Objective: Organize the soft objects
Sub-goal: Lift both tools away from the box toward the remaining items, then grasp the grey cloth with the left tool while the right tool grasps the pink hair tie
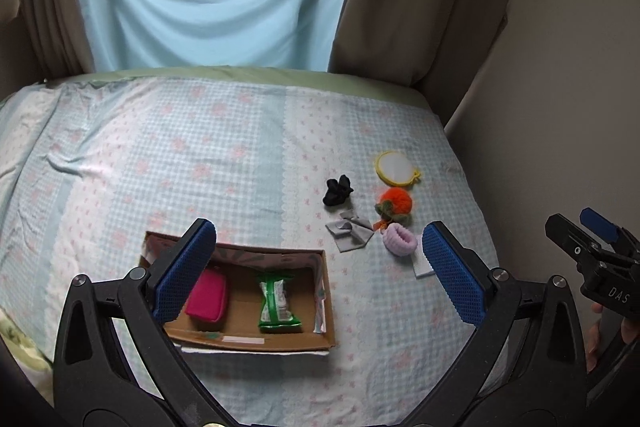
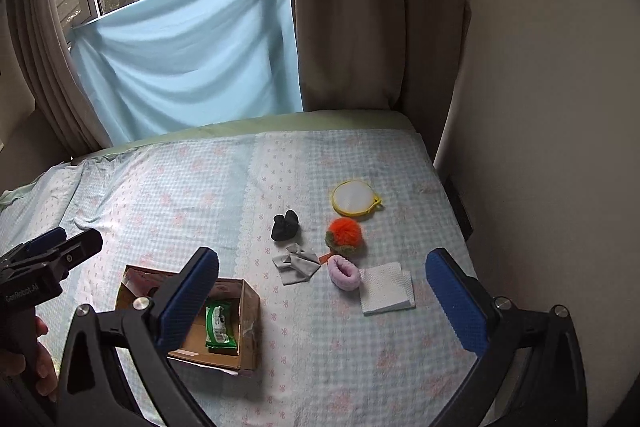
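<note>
I see both claws spread wide and empty: left claw [image 1: 316, 275] above the cardboard box [image 1: 326, 291], right claw [image 2: 322, 301] before the lilac scrunchie [image 2: 344, 273].

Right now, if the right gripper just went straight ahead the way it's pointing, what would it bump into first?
Probably the bed, near the grey cloth and the pink scrunchie, which lie between its open jaws in the right wrist view. Depth is hard to judge.
</note>
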`<state>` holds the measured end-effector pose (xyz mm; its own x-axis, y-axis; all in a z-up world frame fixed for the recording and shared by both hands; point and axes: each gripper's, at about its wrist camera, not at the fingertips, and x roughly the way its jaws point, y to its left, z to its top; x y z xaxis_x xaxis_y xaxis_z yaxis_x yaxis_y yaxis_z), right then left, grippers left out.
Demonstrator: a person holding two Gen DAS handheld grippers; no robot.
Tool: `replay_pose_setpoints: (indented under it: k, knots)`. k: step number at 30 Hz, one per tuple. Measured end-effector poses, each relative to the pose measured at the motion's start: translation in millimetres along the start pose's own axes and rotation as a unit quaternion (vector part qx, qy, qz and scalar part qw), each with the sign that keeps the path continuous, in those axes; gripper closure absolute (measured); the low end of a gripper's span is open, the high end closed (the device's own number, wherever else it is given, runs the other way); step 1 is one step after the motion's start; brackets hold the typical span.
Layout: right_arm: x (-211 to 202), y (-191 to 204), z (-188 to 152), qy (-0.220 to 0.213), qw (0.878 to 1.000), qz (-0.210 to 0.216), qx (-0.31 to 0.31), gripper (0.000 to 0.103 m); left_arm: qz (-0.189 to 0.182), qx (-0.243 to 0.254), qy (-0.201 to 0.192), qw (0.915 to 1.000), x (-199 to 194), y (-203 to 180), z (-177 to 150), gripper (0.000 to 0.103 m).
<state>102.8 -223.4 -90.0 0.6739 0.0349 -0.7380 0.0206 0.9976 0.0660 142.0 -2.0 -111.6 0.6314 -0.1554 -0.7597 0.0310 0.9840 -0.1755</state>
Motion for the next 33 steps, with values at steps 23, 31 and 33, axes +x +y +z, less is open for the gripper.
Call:
replay_pose_setpoints:
  k: [23,31,33]
  knots:
    - [248.6,-102.6,-68.4,0.081,0.988,0.086,-0.103,0.0,0.037,0.003,0.139,0.9897,310.2,-85.0,-57.4,0.0]
    - [320.8,-90.2,-106.7,0.103,0.973,0.125,-0.167,0.0,0.059,0.039,0.175,0.9821,392.4,-83.7,-85.3,0.0]
    - [332.7,-85.6,-114.5,0.105,0.968,0.134,-0.186,0.0,0.059,0.046,0.177,0.9814,404.1,-83.8,-91.3,0.0]
